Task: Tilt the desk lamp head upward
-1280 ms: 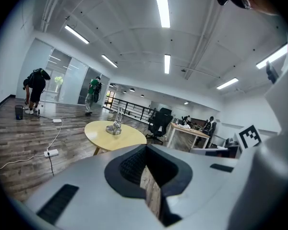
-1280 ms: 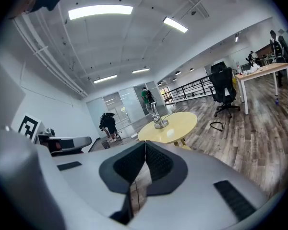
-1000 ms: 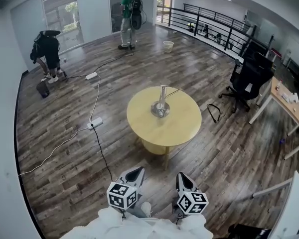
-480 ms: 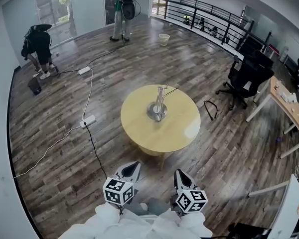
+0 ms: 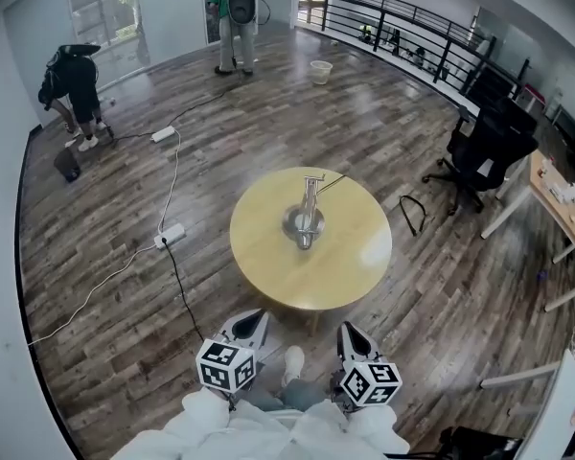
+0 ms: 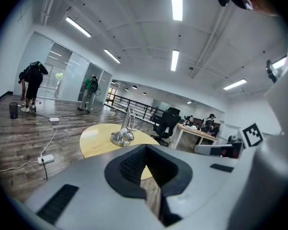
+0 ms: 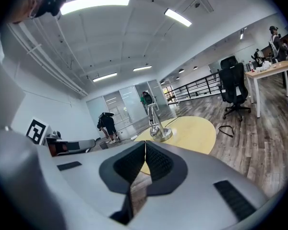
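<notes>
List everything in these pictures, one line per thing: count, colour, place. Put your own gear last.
round yellow table: one, yellow, middle of the wood floor
silver metal desk lamp: one, silver, centre of the table
black office chair: one, black, right of the table
white power strips: two, white, on the floor left of the table, with cables
pale bucket: one, cream, far floor
black railing: one, black, far right
tan-topped desk: one, right edge
person in black: one, bending, far left
person in green top: one, standing, far end
left hand-held gripper: one, grey, bottom, shut, empty
right hand-held gripper: one, grey, bottom, shut, empty
</notes>
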